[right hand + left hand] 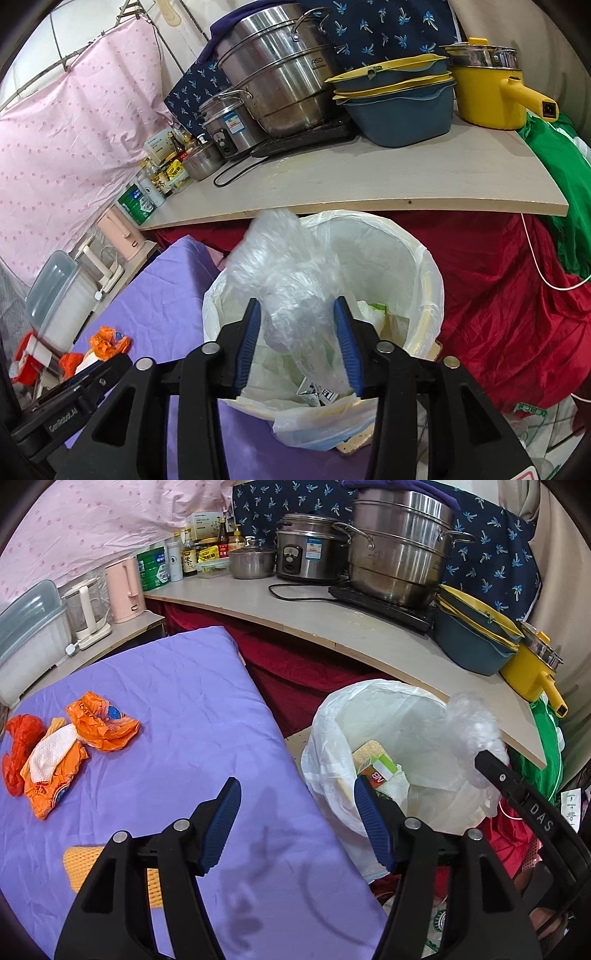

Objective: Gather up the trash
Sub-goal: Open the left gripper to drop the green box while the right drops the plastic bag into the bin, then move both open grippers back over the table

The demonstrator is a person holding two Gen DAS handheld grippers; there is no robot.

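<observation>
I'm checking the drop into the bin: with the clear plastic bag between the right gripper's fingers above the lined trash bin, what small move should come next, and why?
Probably open the right gripper a bit wider, so the clear plastic bag falls. It already hangs over the mouth of the lined trash bin, where other scraps lie, and the pads look barely clear of it. The left gripper is open with nothing between its pads.

On the purple cloth (177, 709) lie two orange wrappers (105, 725), one red plastic bag (18, 749) and one yellow mesh pad (85, 860), while one white-lined trash bin (402, 258) holds one small carton (380, 770) beneath one crumpled clear plastic bag (284, 266).
</observation>
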